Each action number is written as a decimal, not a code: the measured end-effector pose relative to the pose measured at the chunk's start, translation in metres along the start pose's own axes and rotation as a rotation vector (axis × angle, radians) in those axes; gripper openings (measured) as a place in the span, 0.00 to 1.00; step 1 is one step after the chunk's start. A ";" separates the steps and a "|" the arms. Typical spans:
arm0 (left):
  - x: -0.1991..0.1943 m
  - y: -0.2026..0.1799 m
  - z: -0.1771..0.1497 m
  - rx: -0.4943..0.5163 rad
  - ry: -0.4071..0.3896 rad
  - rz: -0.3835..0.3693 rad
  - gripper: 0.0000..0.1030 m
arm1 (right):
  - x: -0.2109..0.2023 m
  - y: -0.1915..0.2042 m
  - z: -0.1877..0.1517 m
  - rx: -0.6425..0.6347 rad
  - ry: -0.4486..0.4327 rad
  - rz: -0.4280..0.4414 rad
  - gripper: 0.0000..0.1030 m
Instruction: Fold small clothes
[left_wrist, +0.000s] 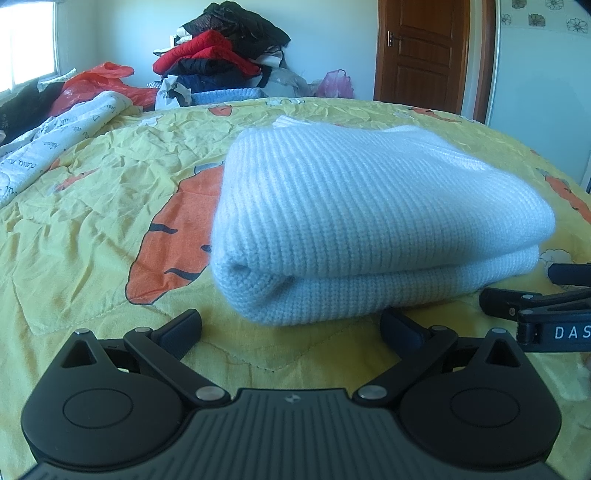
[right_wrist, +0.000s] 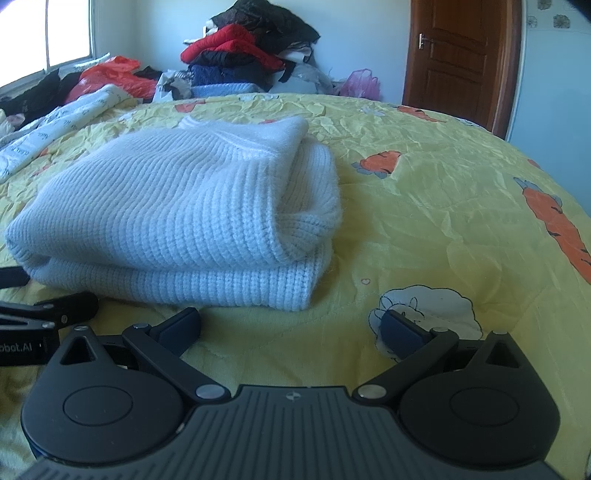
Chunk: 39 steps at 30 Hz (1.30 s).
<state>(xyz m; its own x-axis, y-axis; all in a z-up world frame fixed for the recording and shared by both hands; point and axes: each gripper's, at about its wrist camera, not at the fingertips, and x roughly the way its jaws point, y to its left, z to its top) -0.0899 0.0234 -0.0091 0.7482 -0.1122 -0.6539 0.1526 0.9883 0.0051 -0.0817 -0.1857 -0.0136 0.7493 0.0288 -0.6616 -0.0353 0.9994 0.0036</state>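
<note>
Left gripper (left_wrist: 291, 326) sat low before the folded white sweater (left_wrist: 369, 221), jaws wide, holding nothing. Right gripper (right_wrist: 291, 326) was likewise spread and empty, apparently just clear of the bedspread (right_wrist: 424, 206)

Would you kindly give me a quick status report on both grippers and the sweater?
Left gripper open, empty. Right gripper open, empty. White knit sweater folded on the yellow bedspread, just ahead of both. Nothing in the way.

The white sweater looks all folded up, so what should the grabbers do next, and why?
Probably lift both away and leave it. The white sweater already lies doubled into a neat bundle on the yellow bedspread. The left gripper and right gripper both sit just in front of it with jaws open and holding nothing, so no fold seems left to make.
</note>
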 end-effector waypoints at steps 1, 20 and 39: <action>-0.002 0.000 0.001 -0.006 0.008 0.009 1.00 | -0.003 0.000 0.002 -0.004 0.014 0.005 1.00; -0.121 -0.004 0.013 -0.065 -0.194 0.045 1.00 | -0.079 0.012 0.022 -0.002 -0.026 0.112 1.00; -0.109 0.006 0.014 -0.122 -0.120 -0.015 1.00 | -0.077 0.006 0.020 0.018 -0.024 0.115 1.00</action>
<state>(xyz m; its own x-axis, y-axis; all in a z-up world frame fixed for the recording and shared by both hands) -0.1617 0.0397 0.0724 0.8194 -0.1317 -0.5579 0.0907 0.9908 -0.1006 -0.1267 -0.1810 0.0525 0.7567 0.1441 -0.6377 -0.1106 0.9896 0.0924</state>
